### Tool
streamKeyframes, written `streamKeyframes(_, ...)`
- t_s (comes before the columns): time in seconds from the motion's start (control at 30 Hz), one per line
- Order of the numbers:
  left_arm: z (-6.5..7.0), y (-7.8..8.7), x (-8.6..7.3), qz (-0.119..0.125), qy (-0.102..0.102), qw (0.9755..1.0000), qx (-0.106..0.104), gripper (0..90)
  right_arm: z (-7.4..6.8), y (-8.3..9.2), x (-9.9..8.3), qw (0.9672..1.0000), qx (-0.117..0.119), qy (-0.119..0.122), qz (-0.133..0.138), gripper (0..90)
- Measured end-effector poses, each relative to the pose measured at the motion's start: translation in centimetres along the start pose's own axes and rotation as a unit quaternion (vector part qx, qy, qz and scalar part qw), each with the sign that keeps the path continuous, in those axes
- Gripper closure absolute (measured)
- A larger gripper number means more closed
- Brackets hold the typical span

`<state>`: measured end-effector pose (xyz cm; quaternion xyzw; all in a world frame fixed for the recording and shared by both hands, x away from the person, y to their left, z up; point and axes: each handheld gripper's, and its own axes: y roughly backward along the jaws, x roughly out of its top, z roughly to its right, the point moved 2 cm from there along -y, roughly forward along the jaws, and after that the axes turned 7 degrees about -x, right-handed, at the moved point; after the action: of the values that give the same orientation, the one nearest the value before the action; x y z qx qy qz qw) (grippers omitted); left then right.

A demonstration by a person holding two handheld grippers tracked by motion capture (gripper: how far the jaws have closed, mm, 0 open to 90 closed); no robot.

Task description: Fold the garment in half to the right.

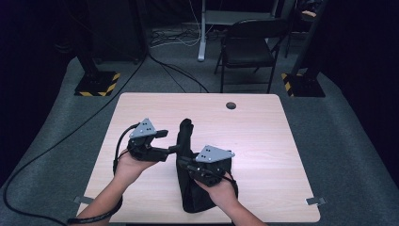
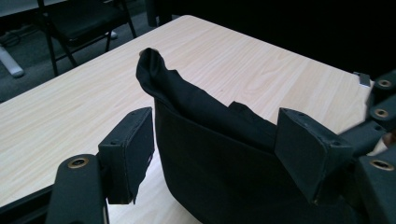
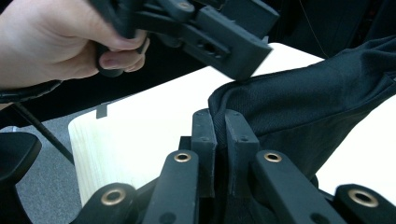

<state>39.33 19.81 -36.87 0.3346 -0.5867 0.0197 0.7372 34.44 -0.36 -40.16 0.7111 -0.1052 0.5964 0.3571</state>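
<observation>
The left gripper [image 1: 167, 142] sits left of the black cloth [image 1: 188, 155], jaws spread apart, nothing pinched; in the left gripper view the cloth's upper edge [image 2: 210, 121] lies between its 2 pads [image 2: 128, 149], not pressed. The cloth runs near to far down the table [image 1: 263, 141], its far tip raised. The right gripper [image 3: 219, 140], at the cloth's near right, is clamped on a fold. The left gripper looks nearer the free edge, directly right of it.

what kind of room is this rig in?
Probably a lab or recording studio, not a home: a bare wooden table on grey carpet, dark-curtained surrounds, stand bases with hazard-striped tape, loose cables on the floor and a folding chair.
</observation>
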Motion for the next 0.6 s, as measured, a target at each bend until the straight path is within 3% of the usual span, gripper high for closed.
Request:
streamKeyframes(0.23,0.8,1.1,-0.9,-0.002,0.000,0.9999,-0.012,27.9,0.0,-0.1,0.0,1.0000,-0.001,0.001,0.000,83.8)
streamKeyframes(0.6,2.6,0.8,-2.7,-0.015,0.001,0.9993,-0.035,27.0,0.2,-0.2,0.0,1.0000,-0.009,0.000,-0.001,83.7)
